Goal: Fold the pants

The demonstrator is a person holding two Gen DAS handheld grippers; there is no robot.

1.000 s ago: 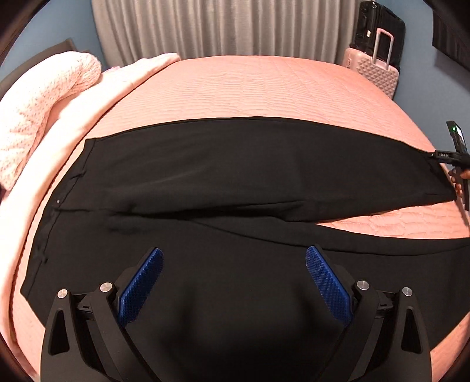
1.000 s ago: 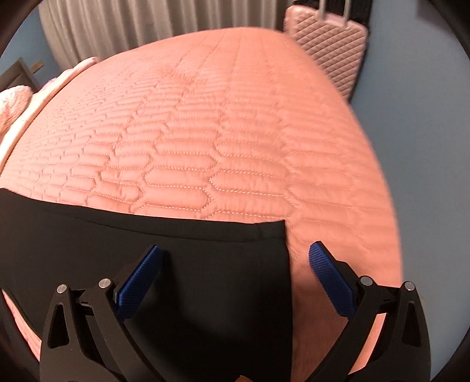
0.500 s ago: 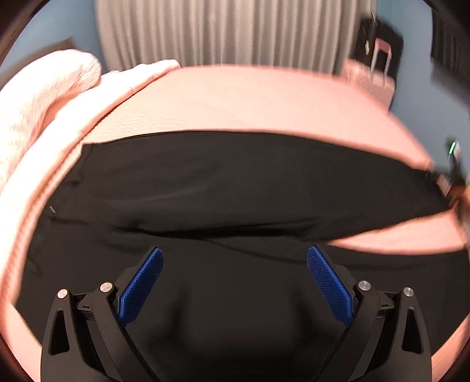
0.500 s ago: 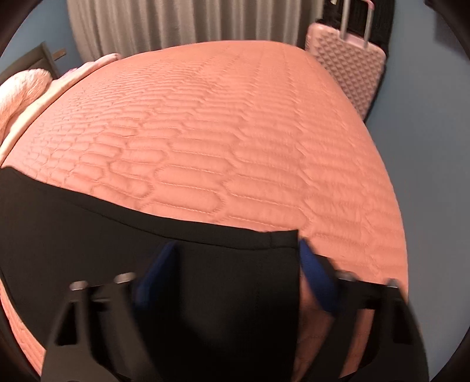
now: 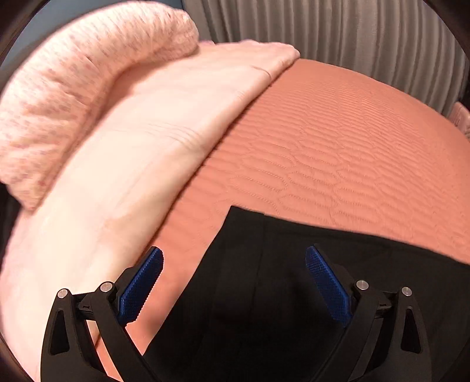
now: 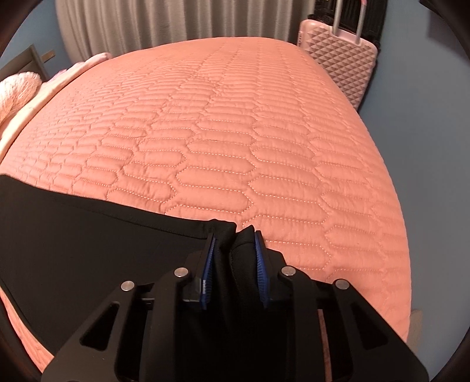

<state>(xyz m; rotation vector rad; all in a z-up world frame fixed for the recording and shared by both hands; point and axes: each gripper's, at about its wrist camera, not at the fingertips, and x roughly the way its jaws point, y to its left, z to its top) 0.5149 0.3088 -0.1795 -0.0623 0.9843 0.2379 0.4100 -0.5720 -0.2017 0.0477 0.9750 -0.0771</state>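
Note:
Black pants (image 5: 293,288) lie flat on the salmon quilted bed (image 5: 337,147). In the left wrist view my left gripper (image 5: 233,282) is open, its blue pads spread over the waistband corner of the pants, left pad over the quilt. In the right wrist view my right gripper (image 6: 233,258) is shut on the bunched hem end of a pant leg (image 6: 88,241), near the bed's right side.
A pale pink blanket (image 5: 132,147) and a fluffy pink throw (image 5: 73,88) lie along the bed's left side. A pink hard-shell suitcase (image 6: 337,64) stands past the far right corner. Grey curtains (image 6: 161,26) hang behind the bed.
My right gripper has closed on the pant leg hem. My left gripper has swung left from the middle of the pants to the waistband corner.

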